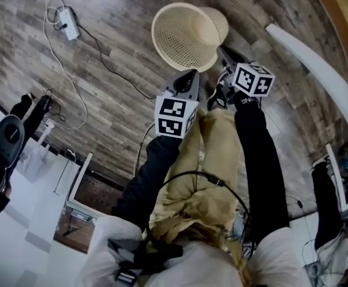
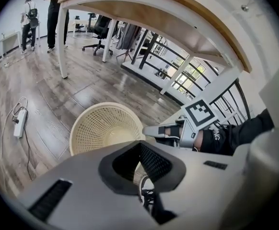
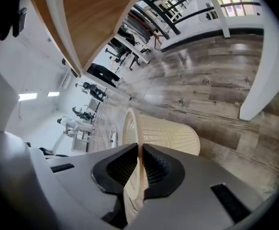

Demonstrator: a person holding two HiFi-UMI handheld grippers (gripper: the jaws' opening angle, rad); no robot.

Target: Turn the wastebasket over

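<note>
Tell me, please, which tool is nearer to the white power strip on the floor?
Left. The left tool is at the wastebasket rim on the side toward the power strip; the right tool grips the rim beyond it, farther away.

One cream mesh wastebasket (image 1: 186,34) was up at twelve o'clock. Two grippers met it: one left gripper (image 1: 191,74) and one right gripper (image 1: 223,51). One white power strip (image 1: 68,23) lay at ten o'clock. The left gripper view showed two people (image 2: 53,8) at eleven o'clock.
</note>
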